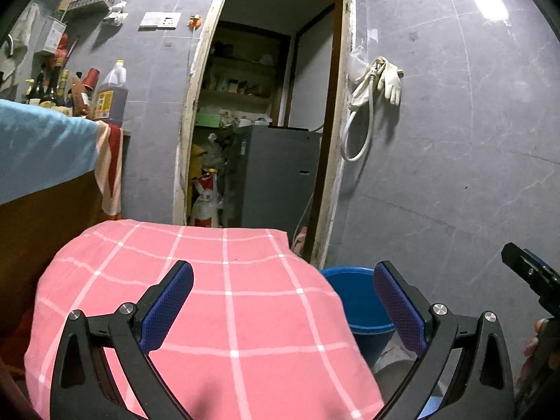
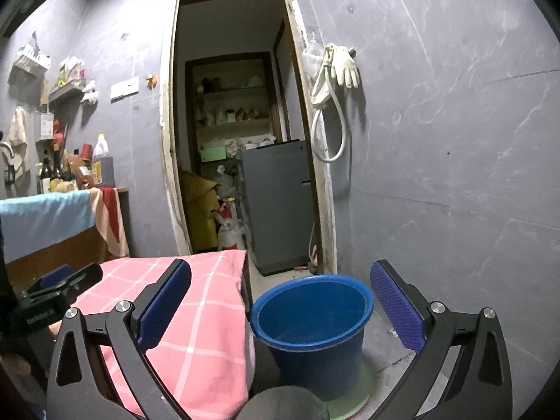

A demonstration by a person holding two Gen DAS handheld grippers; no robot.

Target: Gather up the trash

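A blue bucket (image 2: pixel 311 325) stands on the floor to the right of a table covered with a pink checked cloth (image 2: pixel 196 315); it looks empty inside. It also shows in the left wrist view (image 1: pixel 360 301) past the cloth (image 1: pixel 217 301). My left gripper (image 1: pixel 283 301) is open and empty above the cloth. My right gripper (image 2: pixel 280 301) is open and empty above the bucket's near rim. The left gripper shows at the left edge of the right wrist view (image 2: pixel 59 290). No trash item is in view on the cloth.
A grey tiled wall (image 2: pixel 455 175) with hanging gloves (image 2: pixel 344 63) and a hose is on the right. An open doorway (image 2: pixel 238 140) leads to a storeroom with a grey appliance (image 2: pixel 280 203). A counter (image 1: pixel 42 147) with bottles and a blue cloth is at the left.
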